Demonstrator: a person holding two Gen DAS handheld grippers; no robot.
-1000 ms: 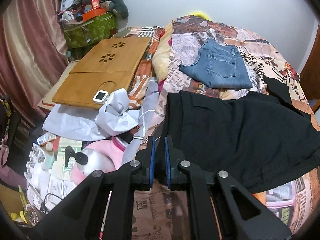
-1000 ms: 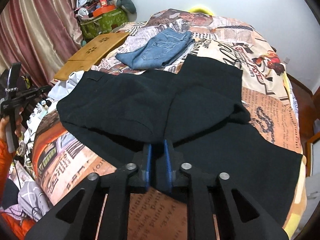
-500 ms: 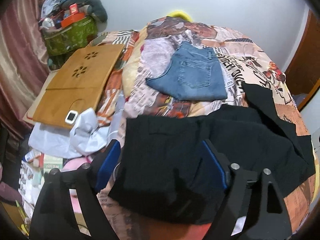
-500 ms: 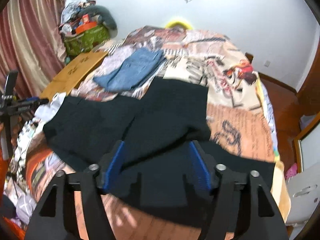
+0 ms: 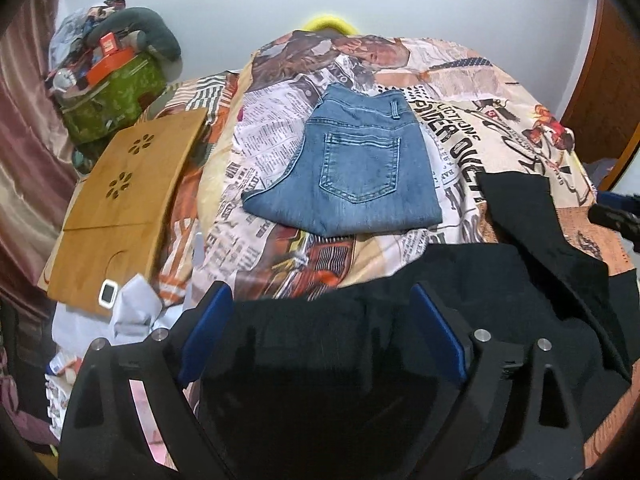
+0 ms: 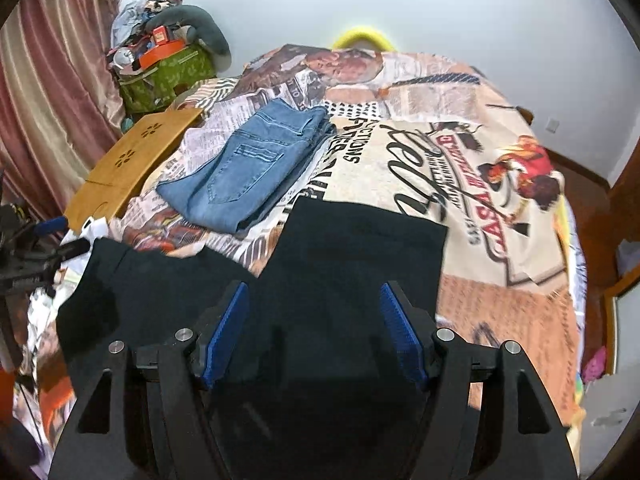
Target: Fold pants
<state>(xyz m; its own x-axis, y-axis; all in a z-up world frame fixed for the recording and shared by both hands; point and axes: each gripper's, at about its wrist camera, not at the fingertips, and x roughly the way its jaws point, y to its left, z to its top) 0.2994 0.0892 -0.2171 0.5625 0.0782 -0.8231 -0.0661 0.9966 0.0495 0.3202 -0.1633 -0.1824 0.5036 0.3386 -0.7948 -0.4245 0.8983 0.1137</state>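
Observation:
Black pants [image 5: 460, 292] lie spread on the printed bedspread [image 5: 280, 152], with one leg running off to the right. They also show in the right wrist view [image 6: 360, 248], where the leg end lies flat ahead. My left gripper [image 5: 320, 332] is open and empty, raised above the left part of the pants. My right gripper [image 6: 314, 332] is open and empty, raised above the leg part. The left gripper shows at the left edge of the right wrist view [image 6: 40, 240]; the right one at the right edge of the left wrist view [image 5: 616, 212].
Folded blue jeans [image 5: 356, 168] lie farther back on the bed, also in the right wrist view [image 6: 248, 168]. A wooden lap desk [image 5: 120, 200] leans at the bed's left side. A green bag [image 5: 112, 100] with clutter stands behind it. White cloth and bottles lie at lower left.
Both grippers were shut on the black pants a second ago. They have opened, let the cloth go, and lifted up and back from it.

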